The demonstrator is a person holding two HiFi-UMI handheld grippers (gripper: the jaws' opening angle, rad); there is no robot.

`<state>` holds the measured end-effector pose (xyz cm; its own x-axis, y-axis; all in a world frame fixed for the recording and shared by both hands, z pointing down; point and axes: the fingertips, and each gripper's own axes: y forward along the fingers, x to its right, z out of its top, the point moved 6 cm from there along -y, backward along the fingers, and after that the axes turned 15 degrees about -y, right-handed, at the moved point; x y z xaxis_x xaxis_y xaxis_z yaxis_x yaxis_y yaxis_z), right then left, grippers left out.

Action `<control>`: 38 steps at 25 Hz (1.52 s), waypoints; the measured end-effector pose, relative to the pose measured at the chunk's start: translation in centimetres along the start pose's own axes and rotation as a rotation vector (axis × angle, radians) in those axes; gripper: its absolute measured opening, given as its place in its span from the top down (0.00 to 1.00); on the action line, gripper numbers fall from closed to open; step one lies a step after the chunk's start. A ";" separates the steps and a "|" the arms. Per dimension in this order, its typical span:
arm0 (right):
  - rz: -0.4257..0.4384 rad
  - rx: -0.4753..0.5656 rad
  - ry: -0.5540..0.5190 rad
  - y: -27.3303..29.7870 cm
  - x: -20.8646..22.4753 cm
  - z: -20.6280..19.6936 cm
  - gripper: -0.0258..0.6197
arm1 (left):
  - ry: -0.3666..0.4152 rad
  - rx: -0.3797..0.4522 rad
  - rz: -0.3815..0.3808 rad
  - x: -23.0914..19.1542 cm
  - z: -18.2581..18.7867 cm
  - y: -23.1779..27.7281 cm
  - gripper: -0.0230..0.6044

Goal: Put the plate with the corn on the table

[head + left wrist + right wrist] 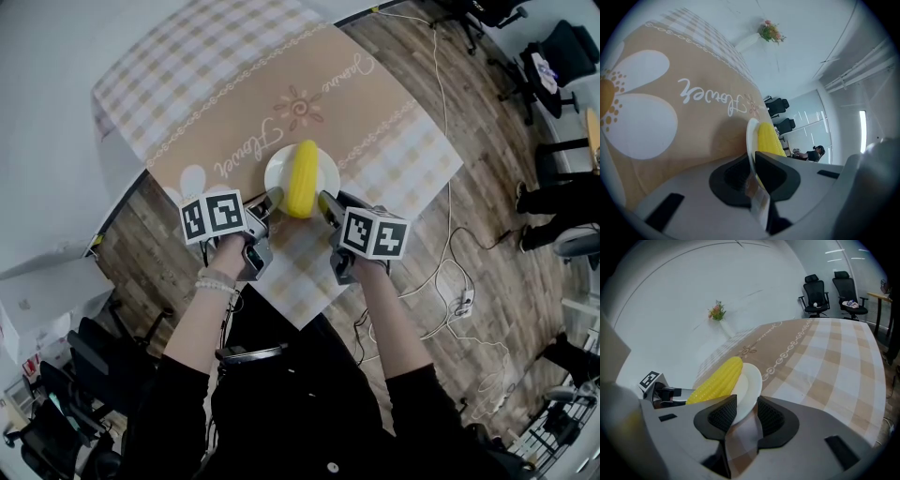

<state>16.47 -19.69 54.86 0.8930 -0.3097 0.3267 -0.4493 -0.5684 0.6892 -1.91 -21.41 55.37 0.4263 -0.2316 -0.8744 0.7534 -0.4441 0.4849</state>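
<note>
So: the plate (277, 172) with the corn (302, 180) sits over the brown band of the tablecloth (234, 103), near the edge of the table closest to the person, with one gripper on each side of it. I can't tell from any view whether its base is down on the cloth or just above it. The corn lies lengthwise across the plate, its ends over the rim. The left gripper (272, 199) has the near-left rim; in the left gripper view its jaws are pinched tight onto the thin white edge of the plate (751, 136), with the corn (768, 138) just past them. The right gripper (325, 204) is at the near-right rim; in the right gripper view the plate (750, 383) stands between the jaws but they are spread wide, with cloth showing in the gap beside the rim, so there is no clamp on that side. The corn (717, 380) runs off to the left there, toward the left gripper (665, 392). Each gripper carries a cube with black-and-white square markers (214, 216), (375, 232). For writing, the brown band has the script word "Flower" (246, 150), and there is a second script word (356, 66) further along that I can't read for sure. The cloth also has a white daisy print (192, 180), a checked border and a small flower motif (298, 108). Further out are a wood floor (469, 187) with cables (450, 234), a vase of flowers (718, 315) by the wall, and office chairs (815, 294).
</note>
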 end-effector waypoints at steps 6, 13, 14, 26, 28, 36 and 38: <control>-0.002 -0.020 -0.016 0.5 0.2 0.0 0.70 | 0.012 -0.007 0.023 -0.3 0.2 0.4 0.89; -0.001 -0.031 -0.042 0.6 0.2 0.1 0.70 | -0.007 0.001 0.040 -0.7 0.1 0.6 0.88; 0.001 -0.031 -0.042 0.5 0.2 0.1 0.70 | -0.009 0.000 0.041 -0.7 0.1 0.6 0.88; -0.022 -0.078 -0.079 0.6 -0.3 0.1 0.69 | -0.044 -0.001 0.047 -1.0 0.3 0.5 0.88; -0.011 -0.088 -0.079 0.7 -0.2 0.1 0.69 | -0.043 -0.002 0.049 -0.9 0.2 0.5 0.88; -0.029 -0.104 -0.086 0.5 0.1 0.2 0.68 | -0.028 -0.036 0.075 -0.8 0.1 0.6 0.88; -0.036 -0.103 -0.091 0.5 0.1 0.2 0.68 | -0.021 -0.059 0.104 -0.8 0.2 0.6 0.87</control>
<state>16.31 -20.17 55.11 0.9002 -0.3610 0.2435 -0.4073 -0.5004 0.7640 -1.83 -21.67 56.36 0.4932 -0.2925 -0.8193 0.7341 -0.3654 0.5724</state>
